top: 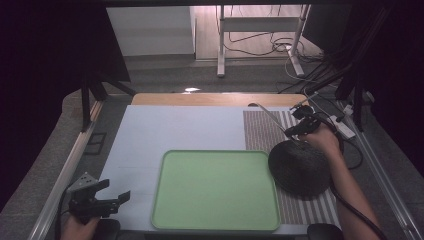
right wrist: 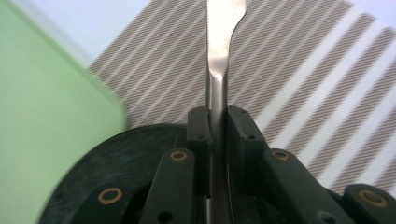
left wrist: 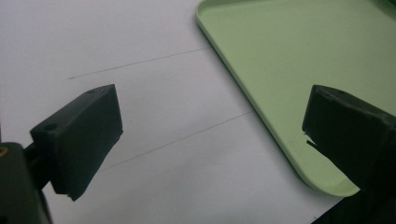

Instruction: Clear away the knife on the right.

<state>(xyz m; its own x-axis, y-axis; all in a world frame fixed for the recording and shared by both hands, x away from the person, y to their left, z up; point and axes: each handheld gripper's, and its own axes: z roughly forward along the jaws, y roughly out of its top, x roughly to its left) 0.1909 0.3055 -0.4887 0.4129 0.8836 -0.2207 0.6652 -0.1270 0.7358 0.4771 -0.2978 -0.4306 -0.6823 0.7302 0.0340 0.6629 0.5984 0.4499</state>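
A: What is laid out on the white table top [top: 165, 130]?

B: A green tray [top: 215, 190] is set at the near middle, with nothing on it. To its right a striped mat [top: 260, 130] is spread, and a black bowl [top: 300, 167] is seen on that mat, just beside the tray's right edge.

A: Where is the metal utensil [top: 270, 117] found?

B: It is held above the striped mat by the right gripper [top: 302, 127], over the far rim of the black bowl. Its handle [right wrist: 224, 51] is seen pointing away from the gripper, tilted up. Which kind of utensil it is cannot be told, since the working end is hidden.

A: How are the tongs set?

B: The right jaws are closed tightly on the utensil's shaft. The left gripper [top: 107, 197] is held at the table's near left corner with its jaws wide apart and nothing between them; the tray's corner [left wrist: 322, 182] is seen just beyond one jaw.
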